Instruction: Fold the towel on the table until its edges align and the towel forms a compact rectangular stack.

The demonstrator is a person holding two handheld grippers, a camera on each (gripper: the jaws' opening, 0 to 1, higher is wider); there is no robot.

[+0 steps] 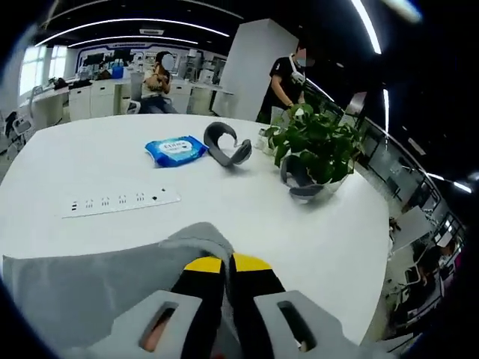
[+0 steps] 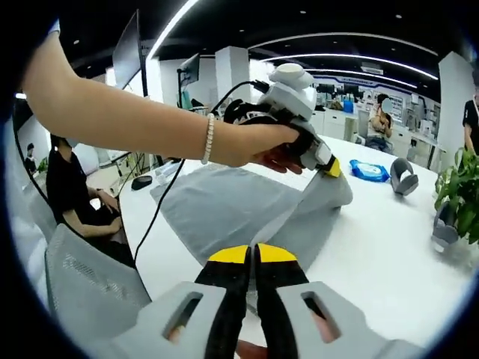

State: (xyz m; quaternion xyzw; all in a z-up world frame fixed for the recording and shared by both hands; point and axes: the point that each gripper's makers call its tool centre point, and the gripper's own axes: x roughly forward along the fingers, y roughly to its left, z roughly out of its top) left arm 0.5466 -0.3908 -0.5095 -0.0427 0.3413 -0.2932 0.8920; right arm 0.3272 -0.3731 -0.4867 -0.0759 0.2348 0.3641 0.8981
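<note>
Holding: left gripper [image 1: 227,263] jaws pinch the grey cloth towel [image 1: 90,280] corner.
Right gripper [image 2: 252,254]: jaws closed on the towel's near edge.
Fold axis: towel stretches from right gripper toward the left.

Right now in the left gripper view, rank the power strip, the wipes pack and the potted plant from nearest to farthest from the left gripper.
1. Power strip: nearest, up-left of the left gripper, just past the towel.
2. Wipes pack: farther, mid-table.
3. Potted plant: to the right; about as far as the wipes pack, too close to call.
</note>
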